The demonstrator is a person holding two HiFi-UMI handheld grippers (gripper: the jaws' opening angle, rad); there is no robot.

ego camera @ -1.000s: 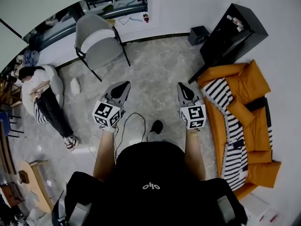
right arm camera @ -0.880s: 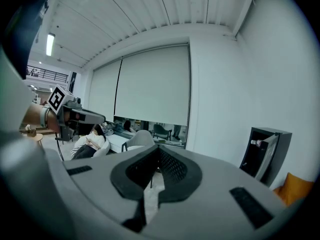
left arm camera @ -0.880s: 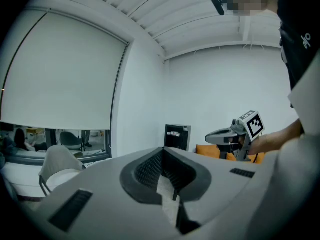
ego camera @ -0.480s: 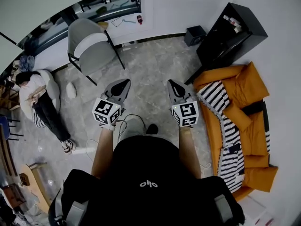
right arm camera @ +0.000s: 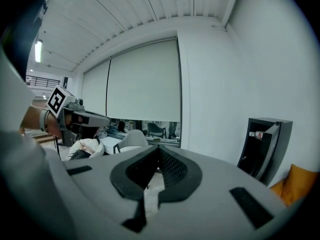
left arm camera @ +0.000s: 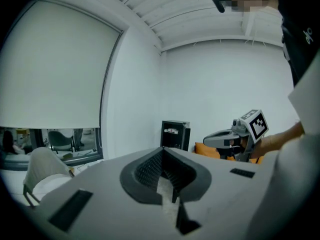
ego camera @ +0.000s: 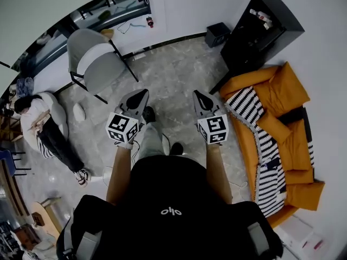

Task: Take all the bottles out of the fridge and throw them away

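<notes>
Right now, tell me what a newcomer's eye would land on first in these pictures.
The orange sofa with its black-and-white striped blanket, at the head view's right, stands out first. Next come the left gripper and right gripper, held out over the grey floor with jaws shut and empty. Beyond the sofa, the black fridge stands open with bottles on a shelf.
</notes>
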